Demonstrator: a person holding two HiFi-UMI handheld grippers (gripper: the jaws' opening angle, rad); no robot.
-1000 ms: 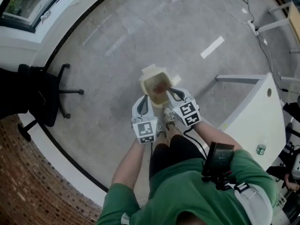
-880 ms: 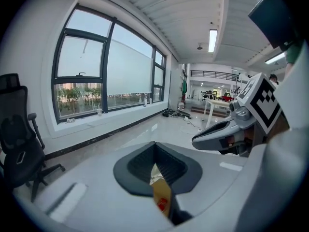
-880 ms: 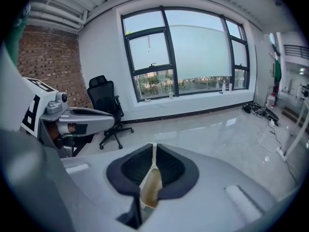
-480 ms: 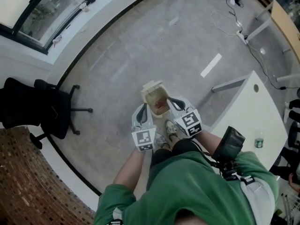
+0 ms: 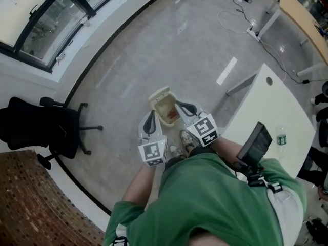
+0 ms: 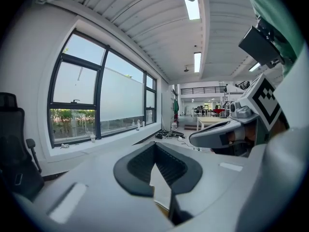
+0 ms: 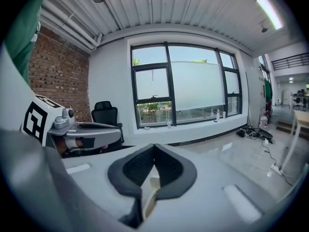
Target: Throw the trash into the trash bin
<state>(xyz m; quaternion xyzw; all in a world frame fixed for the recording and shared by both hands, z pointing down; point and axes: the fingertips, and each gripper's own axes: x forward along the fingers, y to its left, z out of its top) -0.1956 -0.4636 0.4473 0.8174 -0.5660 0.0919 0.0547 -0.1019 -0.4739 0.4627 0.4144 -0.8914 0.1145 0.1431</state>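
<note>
The fingers (image 6: 137, 167) of my left gripper (image 6: 155, 153) are pressing together on a thin cream edge, the left wall of the cream box (image 5: 163, 102). The fingers (image 7: 170, 170) of my right gripper (image 7: 154, 152) are pinching the opposite wall in the same way, with the pale sheet showing in the slit between the dark pads. From each gripper view I am seeing the other gripper just beside, pointing the same way.

In the head view I am holding the box between the two grippers, its lid flap standing open on the far side and a reddish scrap (image 5: 173, 116) lying inside. It is hanging over the grey floor (image 5: 154, 50), just ahead of my shoes (image 5: 185, 137).

To my right a white bench (image 5: 277, 111) is standing with a small bottle (image 5: 280, 139) near its edge. A white strip (image 5: 227, 70) is lying on the floor beyond the box, and cables (image 5: 236, 22) are trailing farther off. To my left a black office chair (image 5: 43, 129) is sitting near the window (image 5: 46, 19), well apart from the box.
</note>
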